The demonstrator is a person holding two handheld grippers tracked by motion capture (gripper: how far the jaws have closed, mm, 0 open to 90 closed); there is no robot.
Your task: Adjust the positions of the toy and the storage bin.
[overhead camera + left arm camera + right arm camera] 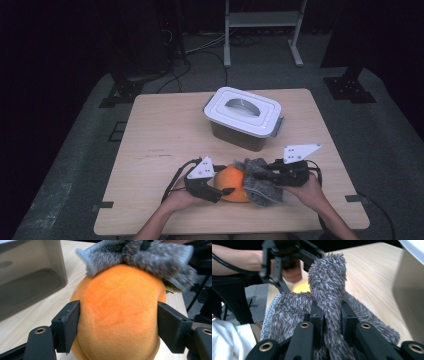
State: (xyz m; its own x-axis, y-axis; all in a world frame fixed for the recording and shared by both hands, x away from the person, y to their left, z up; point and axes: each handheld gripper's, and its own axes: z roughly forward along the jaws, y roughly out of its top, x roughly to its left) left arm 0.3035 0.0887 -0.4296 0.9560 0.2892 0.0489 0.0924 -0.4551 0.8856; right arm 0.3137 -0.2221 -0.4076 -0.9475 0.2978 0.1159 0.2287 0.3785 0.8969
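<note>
Left gripper [117, 325]: jaws pressing both sides of the orange plush ball [117, 312].
Right gripper [331, 322]: pinching a fold of the grey furry cloth [327, 285], which is draping over the ball's far end.
Box [243, 118]: sitting beyond both, lid on.

- The lidded container [244, 118] stands beyond mid-table, the one tall obstacle on the table [160, 135].
- Bare wood stays open to its left, and in a narrower strip to its right.
- The orange plush [233, 183] and grey furry cloth [261, 181] crowd the near edge, the container just behind them.
</note>
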